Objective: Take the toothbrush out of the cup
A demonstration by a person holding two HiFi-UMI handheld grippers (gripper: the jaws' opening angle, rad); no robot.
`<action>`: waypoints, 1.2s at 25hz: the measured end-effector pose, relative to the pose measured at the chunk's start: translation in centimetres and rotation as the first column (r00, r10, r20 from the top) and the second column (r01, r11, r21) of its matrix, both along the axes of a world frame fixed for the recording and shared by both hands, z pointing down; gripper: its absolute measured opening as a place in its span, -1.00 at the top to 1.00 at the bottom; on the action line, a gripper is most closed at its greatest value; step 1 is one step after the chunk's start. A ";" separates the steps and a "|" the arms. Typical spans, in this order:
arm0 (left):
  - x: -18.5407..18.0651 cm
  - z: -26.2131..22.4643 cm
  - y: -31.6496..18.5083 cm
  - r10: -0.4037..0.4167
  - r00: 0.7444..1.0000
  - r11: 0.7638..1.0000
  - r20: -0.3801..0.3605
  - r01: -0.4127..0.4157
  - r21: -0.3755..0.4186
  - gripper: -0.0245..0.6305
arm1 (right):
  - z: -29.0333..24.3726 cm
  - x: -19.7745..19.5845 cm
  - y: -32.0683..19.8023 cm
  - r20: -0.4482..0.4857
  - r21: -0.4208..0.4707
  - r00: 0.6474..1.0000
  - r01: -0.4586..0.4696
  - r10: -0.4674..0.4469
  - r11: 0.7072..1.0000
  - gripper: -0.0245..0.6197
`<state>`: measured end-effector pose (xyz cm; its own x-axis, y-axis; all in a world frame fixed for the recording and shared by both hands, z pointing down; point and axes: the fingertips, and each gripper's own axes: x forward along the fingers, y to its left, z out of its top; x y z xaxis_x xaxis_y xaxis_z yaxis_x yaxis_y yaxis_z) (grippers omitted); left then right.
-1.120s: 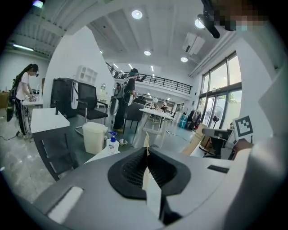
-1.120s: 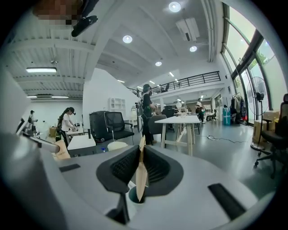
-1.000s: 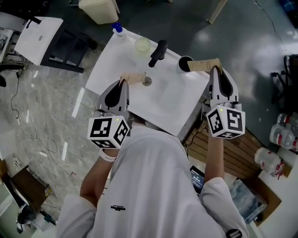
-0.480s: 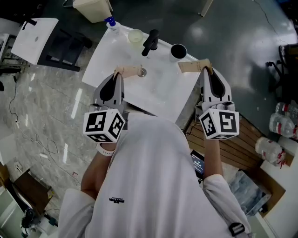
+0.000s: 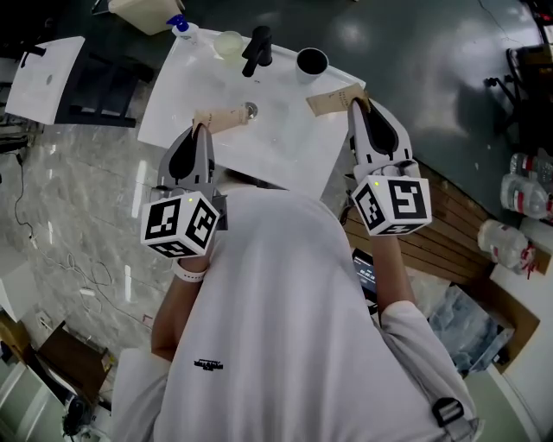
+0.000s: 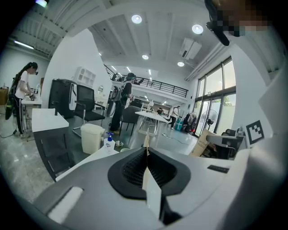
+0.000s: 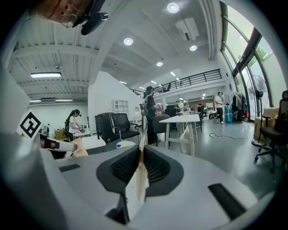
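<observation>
A black cup [image 5: 312, 61] stands at the far edge of the white sink top [image 5: 173, 95], right of the black faucet [image 5: 257, 50]. A pale clear cup [image 5: 228, 43] stands left of the faucet. No toothbrush shows in any view. My left gripper [image 5: 220, 116] hovers over the basin beside the drain [image 5: 249, 110], jaws shut on nothing. My right gripper [image 5: 335, 100] hangs over the sink's right edge, a little short of the black cup, also shut and empty. Both gripper views show the closed tips of the left gripper [image 6: 146, 146] and the right gripper [image 7: 142, 146].
A blue-pump bottle [image 5: 181, 28] stands at the sink's far left corner, with a cream bin [image 5: 143, 9] beyond it. A white side table [image 5: 47, 78] is to the left. A wooden pallet [image 5: 449, 233] and plastic bottles [image 5: 527, 186] are on the right. People stand in the background.
The sink has slid up and left in the head view. The right gripper now sits farther from the black cup than before. Both grippers stay shut.
</observation>
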<state>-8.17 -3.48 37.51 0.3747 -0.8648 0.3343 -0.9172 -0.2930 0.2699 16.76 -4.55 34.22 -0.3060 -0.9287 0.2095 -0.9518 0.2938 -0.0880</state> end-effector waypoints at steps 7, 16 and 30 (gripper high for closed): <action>-0.2 -0.5 0.7 -0.002 1.000 1.000 -0.008 0.002 0.019 0.91 | -0.5 -0.8 0.7 -0.008 0.010 1.000 0.025 -0.025 1.000 0.83; -0.1 -0.5 0.9 0.022 1.000 1.000 0.006 -0.022 0.014 0.90 | -0.3 -0.6 1.4 -0.013 0.015 1.000 0.014 -0.014 1.000 0.83; 0.7 -0.5 0.9 0.031 0.999 0.999 0.017 -0.031 0.009 0.90 | 0.2 0.4 1.8 -0.010 0.001 1.000 -0.002 0.002 1.000 0.83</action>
